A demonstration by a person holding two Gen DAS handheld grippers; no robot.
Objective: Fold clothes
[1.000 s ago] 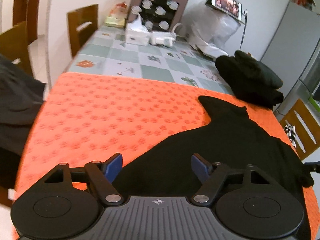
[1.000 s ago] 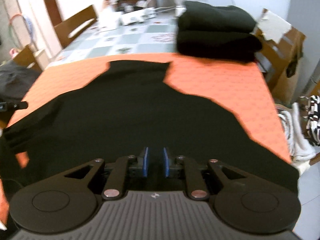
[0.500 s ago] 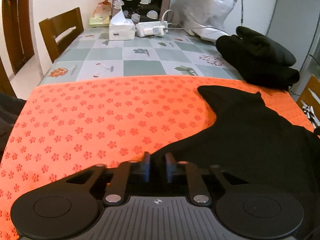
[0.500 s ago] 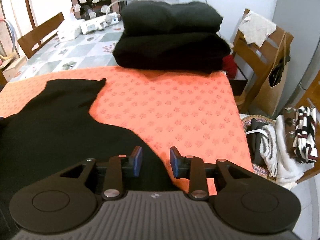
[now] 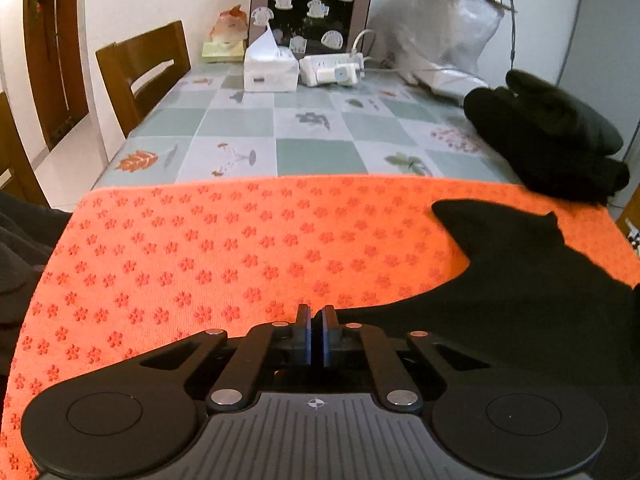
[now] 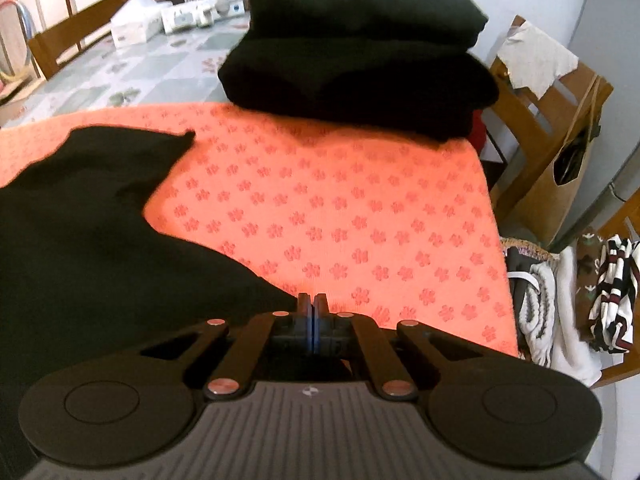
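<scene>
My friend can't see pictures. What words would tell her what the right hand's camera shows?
The right gripper is shut at the near edge of a black garment spread on an orange flower-print mat. Whether it pinches the cloth is hard to tell. Behind lies a stack of folded black clothes; a wooden chair stands to the right.

Pretty clearly somebody's dining room at home: a long table wearing a checkered leaf-print tablecloth is sitting among brown wooden chairs, with a white tissue box and a white power strip lying on it. A basket of rumpled laundry is waiting on the floor by another chair.
</scene>
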